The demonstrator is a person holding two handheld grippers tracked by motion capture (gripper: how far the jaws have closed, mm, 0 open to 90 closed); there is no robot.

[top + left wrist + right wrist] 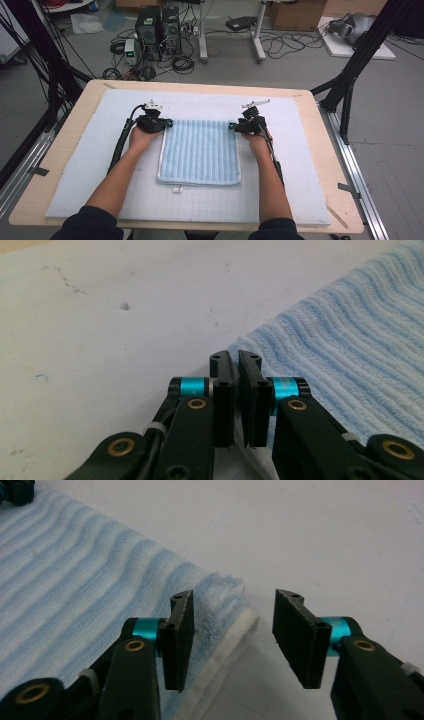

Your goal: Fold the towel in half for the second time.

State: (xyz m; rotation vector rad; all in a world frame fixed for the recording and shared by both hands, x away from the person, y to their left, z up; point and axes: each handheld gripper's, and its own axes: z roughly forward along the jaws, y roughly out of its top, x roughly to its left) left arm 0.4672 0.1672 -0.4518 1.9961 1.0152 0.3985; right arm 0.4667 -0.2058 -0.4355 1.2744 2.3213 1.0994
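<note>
A folded light-blue ribbed towel (200, 152) with a white hem lies flat in the middle of the mat. My left gripper (167, 123) sits at its far left corner. In the left gripper view the jaws of the left gripper (236, 356) stand pressed together, with the towel (350, 350) corner at their tips and a pale strip of hem pinched lower down. My right gripper (231, 126) is at the far right corner. Its jaws (235, 597) stand apart either side of the frayed towel corner (220, 587), and the pads do not press it.
The towel rests on a white gridded foam mat (280, 165) covering a wooden table (330, 160). A small white tag (177, 189) pokes out at the towel's near edge. Beyond the table are computer towers (157, 32), cables and black frame legs (350, 75).
</note>
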